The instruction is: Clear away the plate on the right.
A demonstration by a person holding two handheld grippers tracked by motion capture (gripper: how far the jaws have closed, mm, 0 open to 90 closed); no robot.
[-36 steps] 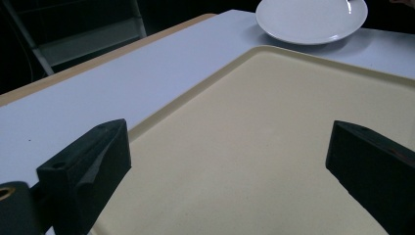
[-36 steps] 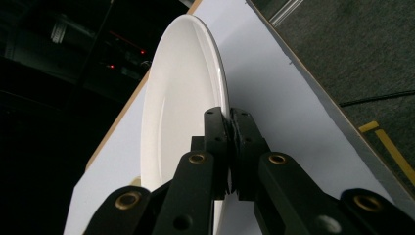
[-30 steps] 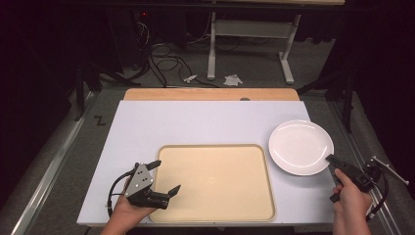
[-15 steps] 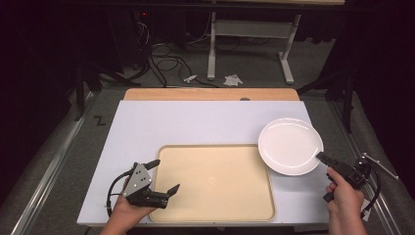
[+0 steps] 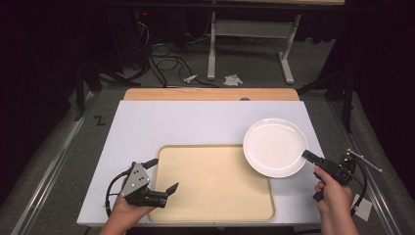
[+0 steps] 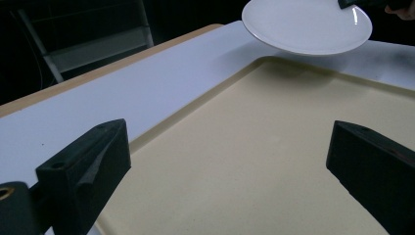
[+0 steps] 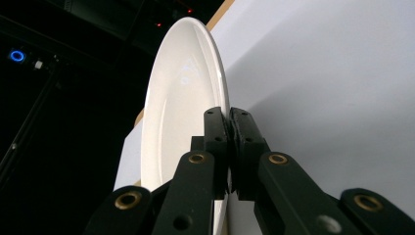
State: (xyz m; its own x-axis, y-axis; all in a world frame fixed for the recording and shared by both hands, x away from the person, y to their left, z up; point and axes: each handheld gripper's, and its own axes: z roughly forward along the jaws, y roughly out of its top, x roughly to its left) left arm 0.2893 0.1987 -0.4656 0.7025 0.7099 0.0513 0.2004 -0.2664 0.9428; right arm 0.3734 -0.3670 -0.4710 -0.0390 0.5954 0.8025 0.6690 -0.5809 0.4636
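White plate (image 5: 274, 147) clamped at near rim by right gripper (image 5: 307, 156), held off table, overhanging far right corner of beige tray (image 5: 210, 186). Left gripper (image 5: 166, 188) wide, empty, at tray's left edge. White tabletop (image 5: 195, 122); grey carpet, cables, dark room beyond.

In the right gripper view, the plate (image 7: 181, 98) stands edge-on, its lower rim hidden behind the right gripper (image 7: 229, 147); its fingers (image 7: 215, 137) cover the pinched spot. In the left gripper view, the plate's far edge is cut off at 12 o'clock, and both fingers (image 6: 88, 166) of the left gripper (image 6: 230, 181) run past the bottom edge at 6 o'clock. From the high view, the tray (image 5: 210, 181) has its 7 o'clock corner hidden under that gripper. Small white scraps (image 5: 233, 79) on the floor beyond the bench (image 5: 195, 122) are too small to identify.
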